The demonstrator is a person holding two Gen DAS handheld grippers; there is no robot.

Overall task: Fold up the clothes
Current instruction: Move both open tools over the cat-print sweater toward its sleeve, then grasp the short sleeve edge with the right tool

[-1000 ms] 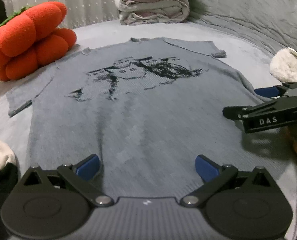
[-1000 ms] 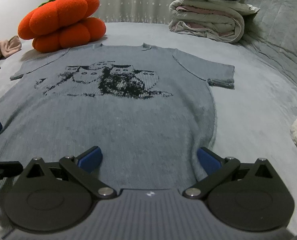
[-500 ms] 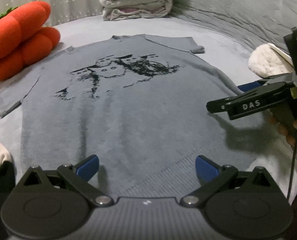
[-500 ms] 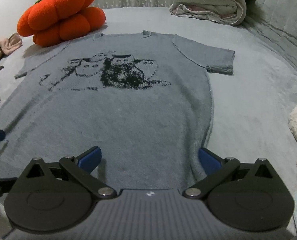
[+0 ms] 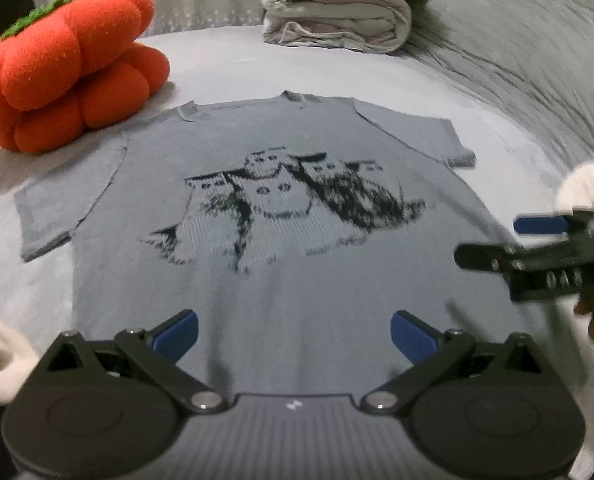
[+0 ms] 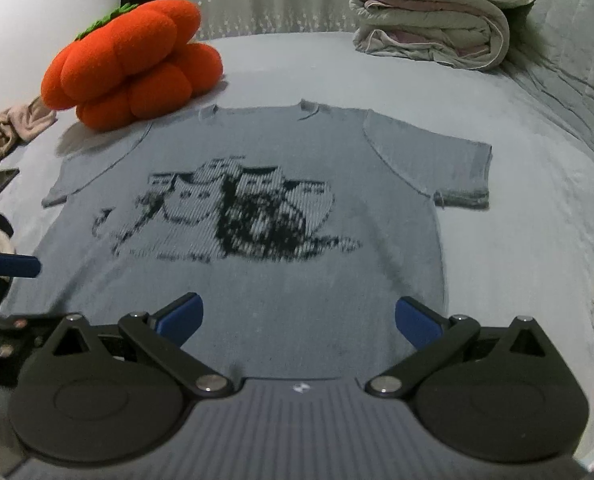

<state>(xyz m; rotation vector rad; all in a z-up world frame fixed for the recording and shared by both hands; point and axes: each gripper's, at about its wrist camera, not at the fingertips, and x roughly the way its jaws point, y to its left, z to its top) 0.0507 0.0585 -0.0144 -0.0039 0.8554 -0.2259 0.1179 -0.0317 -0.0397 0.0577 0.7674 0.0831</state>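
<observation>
Pinch both bottom corners of the flat gray shirt [image 6: 257, 280] on the bed [image 6: 517, 216] with wide-open left gripper [image 5: 293, 330] and right gripper [image 6: 297, 314] fingers, then lift evenly.

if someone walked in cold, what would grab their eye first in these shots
Probably the bright orange pumpkin cushion, sitting just past the shirt's left shoulder. Next comes the grey t-shirt spread flat on the bed, its black cat print across the chest. Both the left gripper and the right gripper are open above the shirt's lower part, holding nothing.
</observation>
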